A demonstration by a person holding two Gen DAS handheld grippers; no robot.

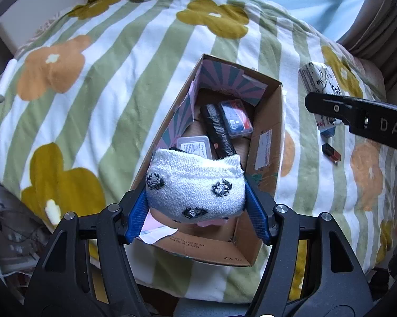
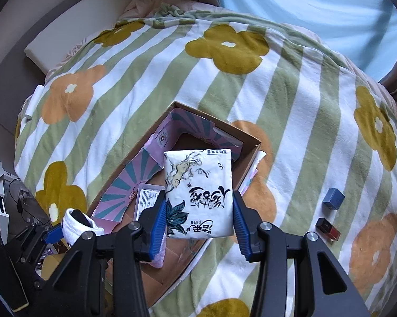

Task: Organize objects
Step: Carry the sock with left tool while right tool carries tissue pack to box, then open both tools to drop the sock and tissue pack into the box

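My left gripper (image 1: 197, 200) is shut on a rolled white sock with black spots (image 1: 195, 185), hanging over the near end of an open cardboard box (image 1: 267, 142). Inside the box lie a clear plastic case (image 1: 195, 146), a black roll (image 1: 218, 132) and a blue-and-red packet (image 1: 236, 119). My right gripper (image 2: 198, 219) is shut on a white tissue pack with black ink drawings (image 2: 198, 195), held above the same box (image 2: 248, 163). The left gripper with the sock (image 2: 78, 224) shows at the lower left of the right wrist view.
The box rests on a bed covered by a green-and-white striped blanket with flowers (image 1: 119, 79). To the right of the box lie a small blue box (image 2: 333, 198) and a dark red box (image 2: 328, 228). A desk with clutter (image 2: 2, 198) stands off the bed's left edge.
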